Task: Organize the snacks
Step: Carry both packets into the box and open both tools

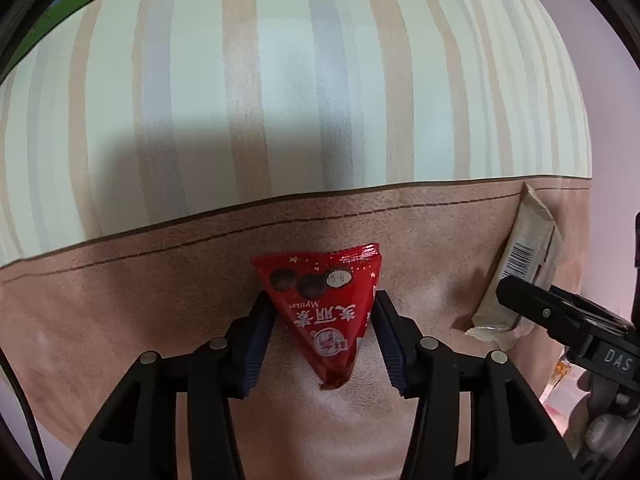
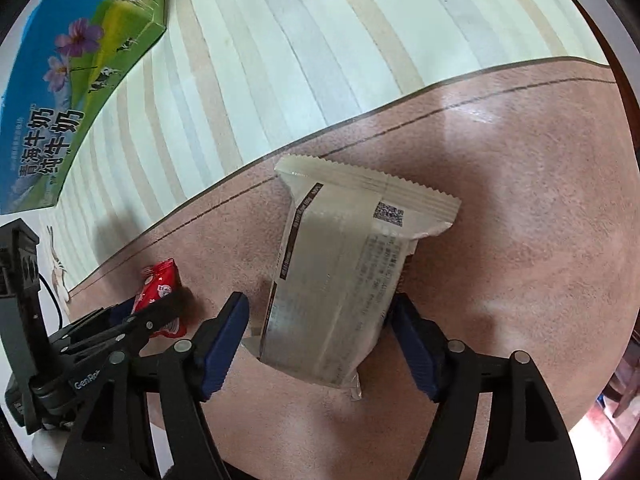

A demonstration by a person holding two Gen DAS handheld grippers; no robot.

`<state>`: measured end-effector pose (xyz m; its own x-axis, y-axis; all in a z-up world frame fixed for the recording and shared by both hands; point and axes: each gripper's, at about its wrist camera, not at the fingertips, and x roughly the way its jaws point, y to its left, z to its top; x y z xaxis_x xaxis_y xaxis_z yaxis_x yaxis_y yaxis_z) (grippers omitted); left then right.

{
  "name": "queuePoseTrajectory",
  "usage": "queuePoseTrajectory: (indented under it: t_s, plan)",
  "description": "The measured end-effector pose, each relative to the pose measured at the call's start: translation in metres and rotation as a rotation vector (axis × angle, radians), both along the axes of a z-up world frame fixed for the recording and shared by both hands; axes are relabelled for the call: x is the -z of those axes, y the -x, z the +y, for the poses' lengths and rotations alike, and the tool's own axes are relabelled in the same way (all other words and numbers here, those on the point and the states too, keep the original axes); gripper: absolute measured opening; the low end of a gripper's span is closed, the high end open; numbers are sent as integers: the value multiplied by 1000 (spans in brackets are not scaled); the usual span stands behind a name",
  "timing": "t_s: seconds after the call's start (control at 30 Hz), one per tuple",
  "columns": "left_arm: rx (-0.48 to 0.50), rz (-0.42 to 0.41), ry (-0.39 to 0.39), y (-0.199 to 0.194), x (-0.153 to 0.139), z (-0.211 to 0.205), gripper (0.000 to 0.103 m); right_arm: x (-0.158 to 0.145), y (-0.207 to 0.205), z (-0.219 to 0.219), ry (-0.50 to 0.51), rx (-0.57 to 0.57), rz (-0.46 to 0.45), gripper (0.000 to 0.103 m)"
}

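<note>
**Entry: two packets on the brown mat, set-down in hand**

Left gripper (image 1: 322, 299): jaws are closed to a narrow gap on the red triangular packet (image 1: 316, 320). Both pads are pressed against its slanted sides, the sealed tip pointing to 6 o'clock. Whether the packet rests on the mat or hangs just above it cannot be told.

Right gripper (image 2: 320, 301): jaws are about half open and astride the white packet (image 2: 340, 272). A gap is seen at the 9 o'clock pad. The 3 o'clock pad is at or very near the wrapper, and no squeeze is evident, so the packet is judged not gripped. It lies flat on the brown mat (image 2: 520, 200), serrated end to 12 o'clock.

Surroundings: in the right wrist view the red packet is at 8 o'clock of the white one, near but apart. The mat's stitched edge runs past 12 o'clock, with the striped cloth (image 2: 280, 60) of the tabletop beyond. A milk carton (image 2: 80, 80) stands at 10 o'clock.

Step judged: both snacks are being laid side by side on the mat.

Method notes:
- The right jaws should be widened until both pads are clear, then lifted straight up so the wrapper is not dragged askew.
- The red packet should be lowered until flat before the left jaws are opened. Its pouch shape may let it roll or tip.
- A small gap beside the white packet should be kept so the two grippers do not collide.
</note>
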<state>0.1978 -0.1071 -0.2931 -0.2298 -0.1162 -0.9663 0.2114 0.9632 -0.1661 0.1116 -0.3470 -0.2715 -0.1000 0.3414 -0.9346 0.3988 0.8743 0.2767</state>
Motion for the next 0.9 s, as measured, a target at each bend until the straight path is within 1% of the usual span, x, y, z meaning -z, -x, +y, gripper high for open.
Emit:
queuePoseTrajectory:
  t_s: [0.13, 0.17, 0.2, 0.27, 0.4, 0.47, 0.6, 0.63, 0.7, 0.8, 0.83, 0.87, 0.9]
  plan:
    - [4, -26, -15, 4, 0, -11, 47, 3, -2, 5, 7, 15, -2, 75]
    - [9, -39, -23, 19, -3, -18, 40, 2, 0, 5, 18, 16, -9, 73]
    - [17, -55, -31, 21, -7, -20, 39, 2, 0, 7, 30, 14, -16, 65]
    - [11, -63, -26, 31, -11, -17, 38, -6, 2, -3, 33, 8, -39, 63]
    - [-14, -66, -1, 34, -19, -5, 38, -17, 5, -1, 31, -2, -77, 62]
    - [-34, -67, 20, 28, -22, 1, 38, -25, 6, 1, 18, -3, -97, 61]
    - [-72, -83, 60, 25, -42, 7, 38, -43, 2, 9, -13, -7, -139, 61]
    - [-80, -86, 69, 22, -48, 13, 38, -50, 0, 0, -27, -10, -147, 61]
    - [-94, -104, 87, 19, -58, 17, 38, -60, -5, 5, -46, -15, -169, 60]
    - [-113, -130, 120, 9, -81, 25, 38, -74, -12, 11, -82, -17, -204, 53]
    - [-120, -140, 135, 5, -89, 28, 38, -80, -16, 13, -104, -15, -216, 44]
    - [-116, -148, 140, 3, -89, 29, 38, -84, -22, 19, -114, -27, -222, 42]
    - [-114, -169, 136, -1, -95, 30, 38, -88, -27, 25, -112, -51, -225, 42]
